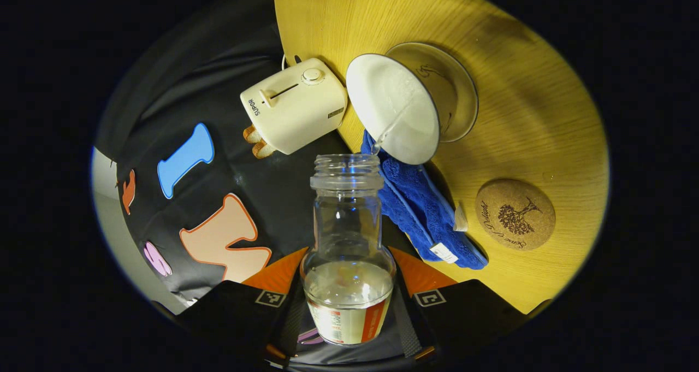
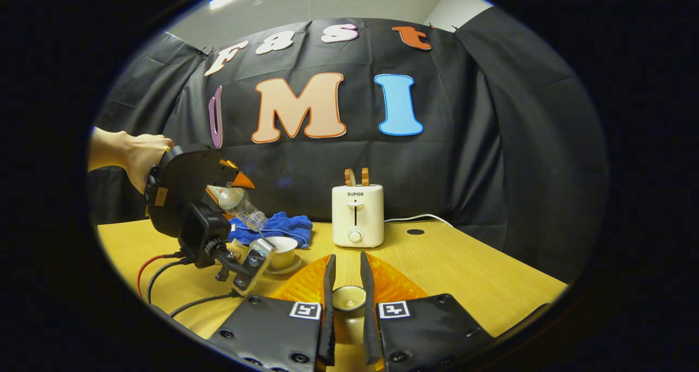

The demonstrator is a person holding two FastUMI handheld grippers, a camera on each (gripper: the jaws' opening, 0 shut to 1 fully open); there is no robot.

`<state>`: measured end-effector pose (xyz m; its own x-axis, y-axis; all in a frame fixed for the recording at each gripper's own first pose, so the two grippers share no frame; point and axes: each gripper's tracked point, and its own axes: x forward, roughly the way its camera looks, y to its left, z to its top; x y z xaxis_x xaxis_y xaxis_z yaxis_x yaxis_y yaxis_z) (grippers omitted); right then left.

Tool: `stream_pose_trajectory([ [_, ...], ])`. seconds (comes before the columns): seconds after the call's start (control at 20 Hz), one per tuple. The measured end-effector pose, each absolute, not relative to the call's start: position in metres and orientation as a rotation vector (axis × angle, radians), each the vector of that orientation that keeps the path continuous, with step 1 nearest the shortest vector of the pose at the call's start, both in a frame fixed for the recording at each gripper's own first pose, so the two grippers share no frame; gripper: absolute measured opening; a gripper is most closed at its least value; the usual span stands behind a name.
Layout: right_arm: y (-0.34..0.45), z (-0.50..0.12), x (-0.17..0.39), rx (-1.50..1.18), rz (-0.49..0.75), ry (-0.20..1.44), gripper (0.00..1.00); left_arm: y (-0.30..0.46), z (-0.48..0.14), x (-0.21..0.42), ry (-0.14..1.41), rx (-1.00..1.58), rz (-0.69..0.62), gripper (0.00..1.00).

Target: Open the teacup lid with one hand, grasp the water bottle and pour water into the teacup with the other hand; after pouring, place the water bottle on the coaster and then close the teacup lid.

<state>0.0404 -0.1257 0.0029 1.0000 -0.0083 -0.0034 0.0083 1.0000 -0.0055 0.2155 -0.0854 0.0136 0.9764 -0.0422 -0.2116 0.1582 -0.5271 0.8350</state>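
left gripper view: we logged the left gripper (image 1: 349,301) clamped on the water bottle (image 1: 348,241), mouth at the teacup (image 1: 394,107), twelve o'clock; coaster (image 1: 515,214) at three. right gripper view: right gripper (image 2: 347,312) pinched the teacup lid (image 2: 349,297), six o'clock.

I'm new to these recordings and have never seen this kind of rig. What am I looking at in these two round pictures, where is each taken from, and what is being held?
There is no robot. A person holds a two-finger gripper in each hand, and a fisheye camera rides on each one.

The left gripper view looks along the left gripper, which is clamped on a tilted water bottle. Water streams from its mouth into the white teacup on its saucer.

The right gripper view looks along the right gripper, whose fingers grip the teacup lid. Farther off it shows the person's hand tilting the bottle.

On the yellow table also lie a blue towel, a cork coaster and a cream toaster.
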Motion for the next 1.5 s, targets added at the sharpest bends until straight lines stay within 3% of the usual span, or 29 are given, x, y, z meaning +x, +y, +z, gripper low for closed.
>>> stream_pose_trajectory([
  [0.3,-0.126,0.003,0.04,-0.005,-0.009,0.004,0.24,-0.084,0.006,0.217,0.083,2.088,-0.263,0.69],
  [0.5,-0.126,0.003,0.04,-0.006,-0.009,0.005,0.24,-0.079,-0.007,0.217,0.104,1.892,-0.284,0.71],
  [0.7,-0.129,0.004,0.04,-0.006,-0.021,0.006,0.24,-0.072,-0.013,0.211,0.115,1.508,-0.306,0.69],
  [0.9,-0.131,0.003,0.04,-0.008,-0.031,0.005,0.23,-0.073,-0.009,0.215,0.14,0.914,-0.284,0.68],
  [1.05,-0.132,0.003,0.04,-0.008,-0.035,0.005,0.24,-0.08,0.009,0.216,0.062,0.472,-0.221,0.69],
  [1.25,-0.132,0.003,0.04,-0.009,-0.039,0.004,0.24,-0.099,-0.004,0.224,0.064,0.176,-0.252,0.68],
  [1.5,-0.133,0.004,0.04,-0.009,-0.041,0.003,0.24,-0.091,-0.02,0.236,0.053,0.049,-0.197,0.68],
])
